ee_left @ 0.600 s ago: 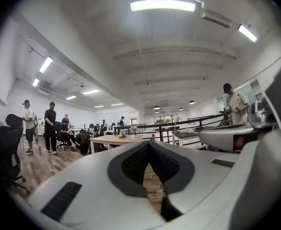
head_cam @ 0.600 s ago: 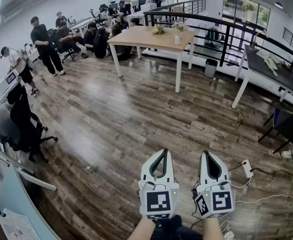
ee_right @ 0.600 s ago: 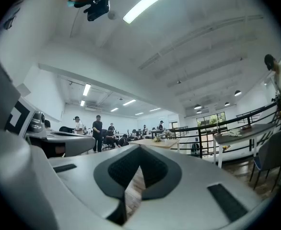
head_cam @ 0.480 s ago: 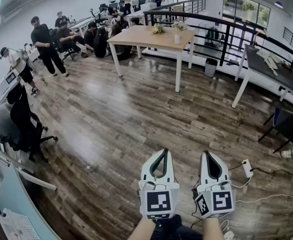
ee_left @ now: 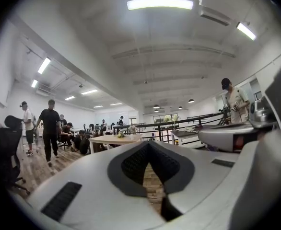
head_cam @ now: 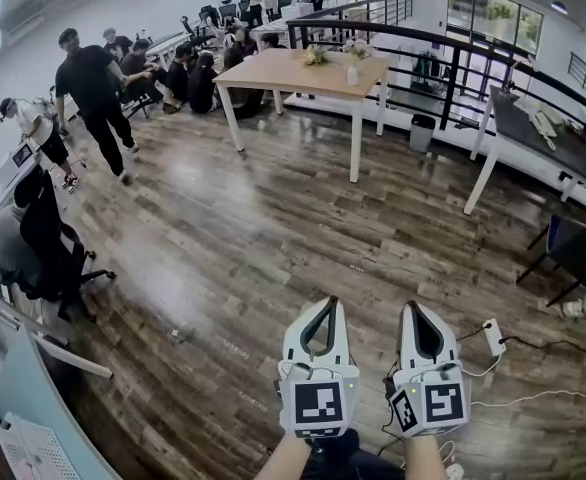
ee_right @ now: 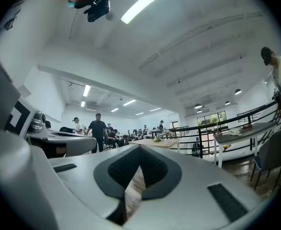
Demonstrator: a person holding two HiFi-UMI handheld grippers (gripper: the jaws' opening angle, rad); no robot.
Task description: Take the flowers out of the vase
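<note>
Far across the room stands a wooden table (head_cam: 293,76). A small white vase (head_cam: 353,76) holding pale flowers (head_cam: 357,54) is near its right end, and a loose bunch of flowers (head_cam: 317,58) lies beside it. My left gripper (head_cam: 324,304) and right gripper (head_cam: 415,308) hover side by side over the wood floor, far from the table. Both point level toward it. Both have their jaws shut with nothing between them. In the left gripper view (ee_left: 149,143) the table (ee_left: 112,139) shows small above the jaws. The right gripper view (ee_right: 140,146) shows the table (ee_right: 163,142) too.
A person in black (head_cam: 91,80) walks at the left, near several seated people (head_cam: 188,68). A black railing (head_cam: 453,60) runs behind the table, with a bin (head_cam: 422,136) below it. A dark table (head_cam: 558,146) is at the right, an office chair (head_cam: 45,243) at the left. A power strip (head_cam: 494,337) with cables lies near my right gripper.
The person in black has walked away from the seated group, toward the left front. Both grippers have stayed where they were, still shut.
</note>
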